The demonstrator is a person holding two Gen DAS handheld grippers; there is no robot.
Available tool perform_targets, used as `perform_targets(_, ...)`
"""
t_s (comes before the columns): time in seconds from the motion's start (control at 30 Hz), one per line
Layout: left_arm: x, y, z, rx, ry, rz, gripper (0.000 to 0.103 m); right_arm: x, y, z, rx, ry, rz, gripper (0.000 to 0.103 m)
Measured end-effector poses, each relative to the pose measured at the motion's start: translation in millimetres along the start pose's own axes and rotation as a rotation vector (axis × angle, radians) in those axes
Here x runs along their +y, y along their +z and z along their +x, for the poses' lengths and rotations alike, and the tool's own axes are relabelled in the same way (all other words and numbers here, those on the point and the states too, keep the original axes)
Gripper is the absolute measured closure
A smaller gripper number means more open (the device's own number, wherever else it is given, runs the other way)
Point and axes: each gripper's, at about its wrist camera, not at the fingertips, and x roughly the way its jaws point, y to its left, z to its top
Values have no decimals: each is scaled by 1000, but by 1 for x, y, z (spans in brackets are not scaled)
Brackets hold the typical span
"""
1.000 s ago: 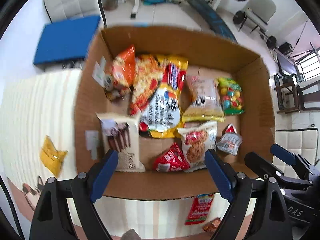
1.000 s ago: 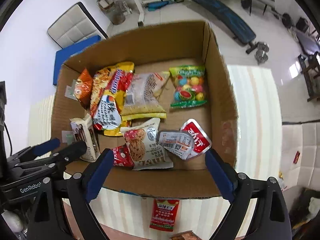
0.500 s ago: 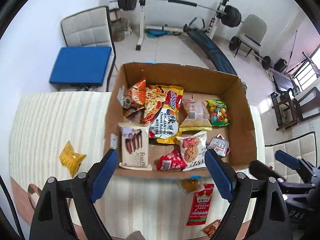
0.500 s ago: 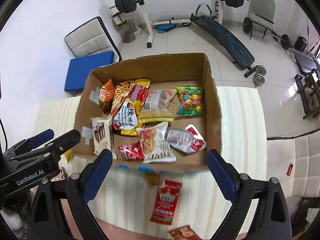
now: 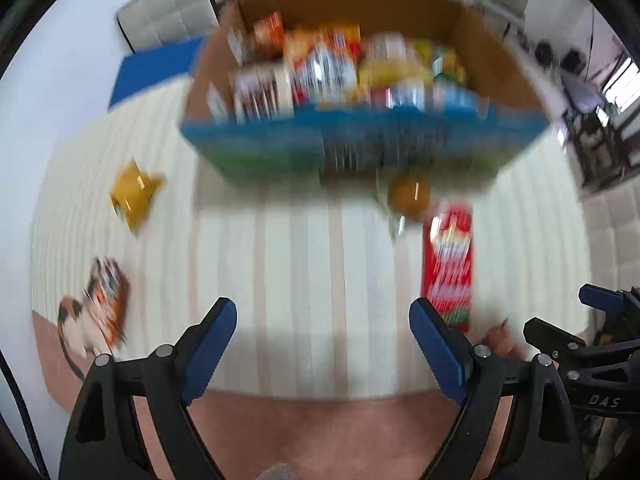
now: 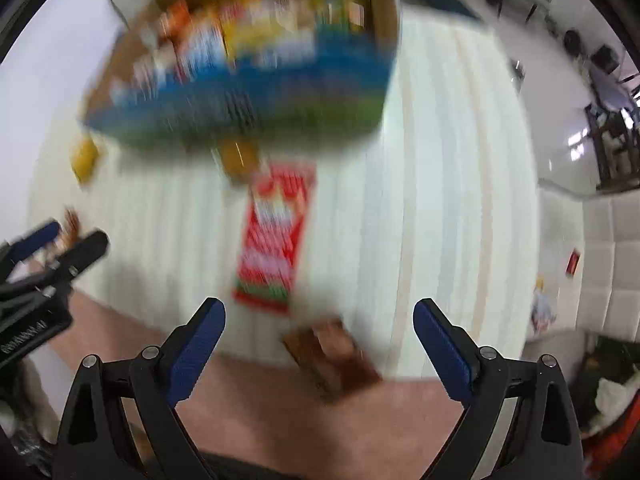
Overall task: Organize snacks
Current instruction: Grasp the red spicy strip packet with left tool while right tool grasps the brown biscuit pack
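Both views are blurred by motion. A cardboard box (image 5: 360, 148) with a blue printed front wall holds several snack packets at the far side of a striped cloth (image 5: 300, 272). Loose on the cloth lie a red packet (image 5: 450, 268) (image 6: 276, 240), a small orange packet (image 5: 410, 198) (image 6: 238, 158), a yellow packet (image 5: 134, 196) (image 6: 84, 160), a brown packet (image 6: 332, 356) and an orange-and-white packet (image 5: 104, 300). My left gripper (image 5: 322, 336) stands open over bare cloth. My right gripper (image 6: 318, 340) is open above the brown packet, with nothing between its fingers.
The cloth ends at a brown table edge (image 5: 320, 424) close to me. White padded seats (image 6: 608, 264) stand at the right, and a blue cushioned chair (image 5: 152, 68) at the far left. Gym gear lies beyond the box.
Both grippers have pulled back from above the box toward the near table edge and sunk lower. The loose packets on the cloth now fill the views. Both stayed open.
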Motion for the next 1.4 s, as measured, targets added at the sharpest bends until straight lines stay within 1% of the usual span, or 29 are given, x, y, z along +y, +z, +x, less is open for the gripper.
perform_targets(0.03,-2,-6,9,15,36,1,15,-2,-6,12,28,-7,-9,6)
perform_targets(0.07,-6,-13,19,31,46,7,15,-3,-14,27,64,-19,-17,6)
perform_targets(0.2,-19,-31,42,62,81,44,15,-6,-29,60,136,-50,-49,6)
perform_targets(0.3,-25,-38,51,84,92,58,15,-7,-36,76,180,-53,-61,6)
perform_targets(0.37,-27,-38,55,98,86,54,15,-8,-40,82,193,-55,-62,6)
perform_targets(0.43,-28,-34,58,105,82,44,15,-11,-40,85,195,-57,-55,12)
perform_targets(0.5,-31,-25,60,114,73,40,15,-20,-40,82,164,-65,-12,22)
perform_targets(0.53,-33,-21,60,116,70,39,15,-29,-39,78,148,-72,31,26)
perform_targets(0.57,-36,-17,59,119,65,38,15,-38,-37,76,139,-72,80,34)
perform_targets(0.63,-45,-5,60,129,46,45,15,-59,-34,73,132,-51,182,36)
perform_targets(0.67,-49,0,61,134,38,49,15,-75,-33,70,121,-19,261,37)
perform_targets(0.77,-69,19,67,155,5,69,15,-102,-31,67,127,39,385,38)
perform_targets(0.87,-92,37,80,199,-35,83,15,-122,-29,66,153,89,456,37)
perform_targets(0.97,-108,49,94,238,-50,98,15,-137,-29,61,148,129,491,25)
perform_targets(1.1,-124,56,120,302,-47,116,15,-149,-29,54,137,139,492,25)
perform_targets(1.17,-129,54,128,316,-33,131,15,-153,-29,52,138,141,489,25)
perform_targets(1.2,-132,52,127,295,-30,141,16,-163,-32,44,138,143,486,25)
perform_targets(1.27,-134,51,124,273,-33,158,23,-160,-30,43,141,144,473,25)
perform_targets(1.33,-136,48,117,250,-34,160,50,-158,-30,43,142,138,462,25)
perform_targets(1.37,-137,45,113,245,-31,160,53,-150,-28,51,142,133,458,25)
perform_targets(1.4,-134,41,112,246,-33,158,54,-140,-13,51,144,130,455,25)
